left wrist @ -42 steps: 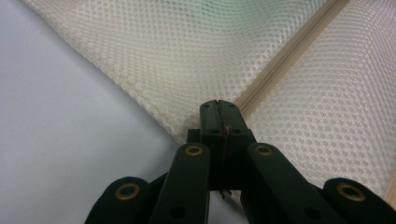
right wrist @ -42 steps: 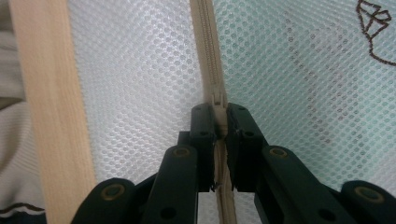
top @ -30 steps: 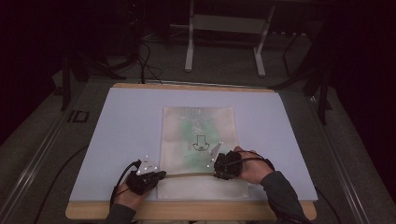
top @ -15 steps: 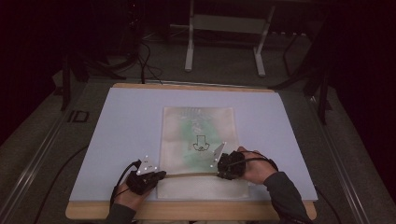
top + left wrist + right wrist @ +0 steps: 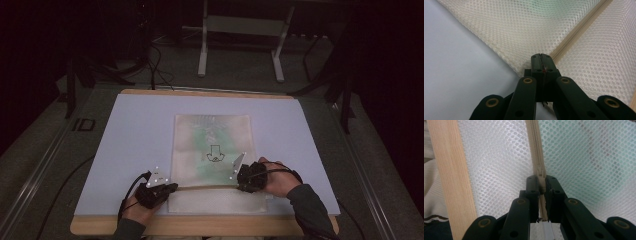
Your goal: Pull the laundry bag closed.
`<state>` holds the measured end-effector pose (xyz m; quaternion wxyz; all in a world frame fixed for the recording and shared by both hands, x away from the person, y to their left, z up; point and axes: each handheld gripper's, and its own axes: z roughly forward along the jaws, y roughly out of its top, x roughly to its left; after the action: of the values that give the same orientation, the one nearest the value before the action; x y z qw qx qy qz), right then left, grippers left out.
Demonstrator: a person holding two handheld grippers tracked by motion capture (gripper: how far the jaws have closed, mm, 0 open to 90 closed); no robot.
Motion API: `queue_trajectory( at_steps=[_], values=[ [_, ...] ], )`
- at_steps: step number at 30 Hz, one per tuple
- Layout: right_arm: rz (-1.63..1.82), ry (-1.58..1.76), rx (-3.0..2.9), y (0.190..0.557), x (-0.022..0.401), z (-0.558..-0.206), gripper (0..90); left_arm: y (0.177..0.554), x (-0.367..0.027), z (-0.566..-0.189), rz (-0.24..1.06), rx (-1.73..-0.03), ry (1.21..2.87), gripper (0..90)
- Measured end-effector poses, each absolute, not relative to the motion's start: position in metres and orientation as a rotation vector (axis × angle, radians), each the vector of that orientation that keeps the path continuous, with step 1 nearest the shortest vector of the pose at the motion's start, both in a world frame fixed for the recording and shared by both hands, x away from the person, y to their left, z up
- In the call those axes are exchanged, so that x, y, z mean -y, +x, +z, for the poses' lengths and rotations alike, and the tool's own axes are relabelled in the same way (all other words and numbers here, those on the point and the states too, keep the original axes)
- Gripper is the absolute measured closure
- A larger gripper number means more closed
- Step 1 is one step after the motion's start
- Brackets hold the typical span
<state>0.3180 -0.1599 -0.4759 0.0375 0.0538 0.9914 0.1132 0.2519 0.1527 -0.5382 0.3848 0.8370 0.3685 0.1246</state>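
A cream mesh zip bag [image 5: 212,135] lies flat on the white mat [image 5: 135,130], with a green-tinted sheet and a small dark figure [image 5: 215,153] showing through it. Its tan zipper [image 5: 205,187] runs across near the front edge. My left gripper [image 5: 171,188] is shut on the bag's corner at the zipper's left end; in the left gripper view the jaws [image 5: 540,57] meet on the mesh edge beside the zipper [image 5: 579,27]. My right gripper [image 5: 240,181] is shut on the zipper pull [image 5: 540,176], pinched between its jaws [image 5: 541,182].
The mat covers a wooden table whose front edge [image 5: 200,226] lies just behind my hands; the same edge [image 5: 451,177] shows close to the right gripper. Beyond the table stand a metal frame's legs [image 5: 240,45] and floor cables [image 5: 155,60].
My right gripper has crept slightly to the right along the zipper line. The left gripper has stayed in place.
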Motion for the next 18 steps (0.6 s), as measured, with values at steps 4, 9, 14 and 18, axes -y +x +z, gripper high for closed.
queue_trajectory(
  at_steps=[4,9,14,18],
  values=[
    [0.341,0.16,-3.043,0.318,0.159,-0.475,82.3,0.252,-0.153,-0.538,0.318,-0.939,2.134,89.5],
    [0.338,0.165,-3.055,0.318,0.162,-0.476,82.2,0.252,-0.153,-0.538,0.321,-0.936,2.135,89.5],
    [0.328,0.169,-3.053,0.317,0.164,-0.476,82.3,0.252,-0.153,-0.538,0.321,-0.937,2.135,89.5],
    [0.332,0.185,-3.054,0.317,0.17,-0.476,82.2,0.252,-0.153,-0.538,0.319,-0.938,2.134,89.5]
  ],
)
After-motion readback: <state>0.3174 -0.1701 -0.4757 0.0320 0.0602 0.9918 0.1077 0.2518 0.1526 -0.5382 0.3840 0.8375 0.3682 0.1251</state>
